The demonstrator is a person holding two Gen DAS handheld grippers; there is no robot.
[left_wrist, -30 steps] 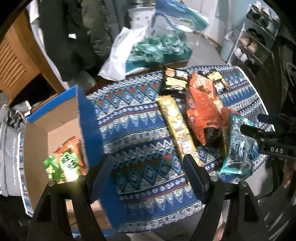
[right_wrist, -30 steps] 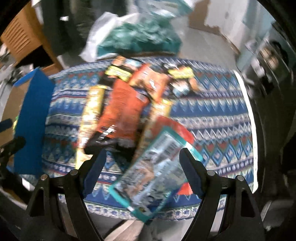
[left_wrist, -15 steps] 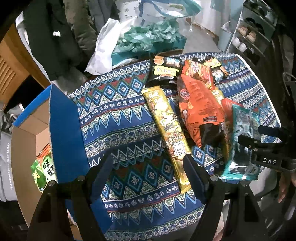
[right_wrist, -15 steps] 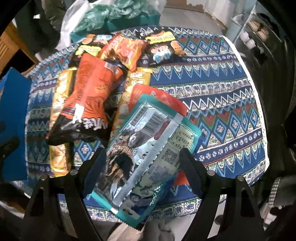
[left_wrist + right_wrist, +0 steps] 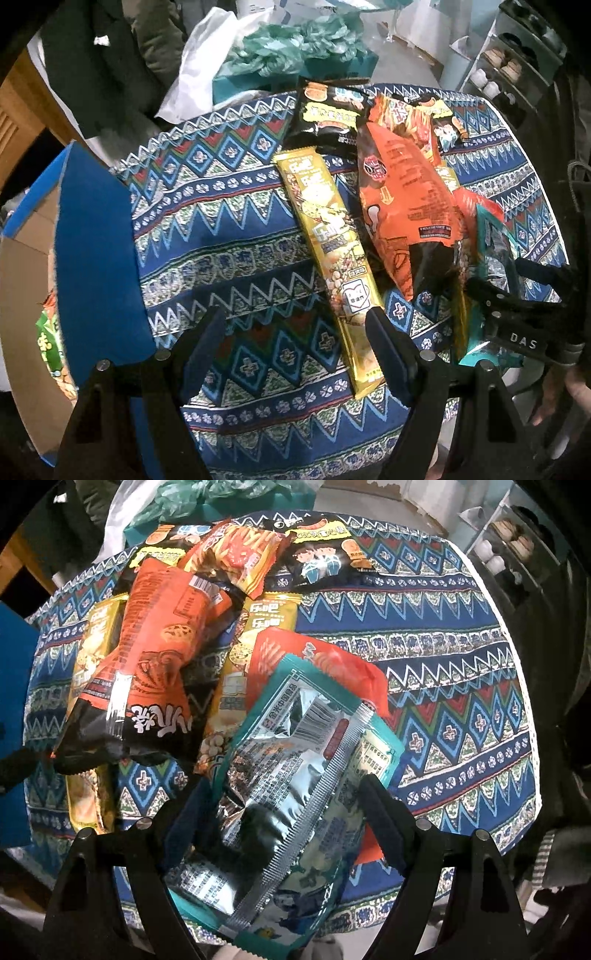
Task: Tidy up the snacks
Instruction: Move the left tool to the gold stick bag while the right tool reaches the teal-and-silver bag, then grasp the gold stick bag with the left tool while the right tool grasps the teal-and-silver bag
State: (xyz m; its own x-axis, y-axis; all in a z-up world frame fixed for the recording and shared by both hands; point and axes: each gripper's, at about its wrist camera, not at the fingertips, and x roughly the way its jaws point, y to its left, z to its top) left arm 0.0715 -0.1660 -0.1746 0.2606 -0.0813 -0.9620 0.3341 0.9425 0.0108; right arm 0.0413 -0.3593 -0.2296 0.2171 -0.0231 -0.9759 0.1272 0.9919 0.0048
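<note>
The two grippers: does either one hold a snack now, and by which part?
Nothing is held. The right gripper has open jaws around the teal packet; the left gripper is open above the tablecloth.

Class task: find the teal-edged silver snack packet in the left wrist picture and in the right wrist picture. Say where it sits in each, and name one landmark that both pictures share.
Left wrist view: the teal-edged packet lies at the right edge, partly hidden behind the right gripper.
Right wrist view: it fills the lower centre, between the open jaws.
Shared landmark: the orange snack bag, just left of the packet in both.
</note>
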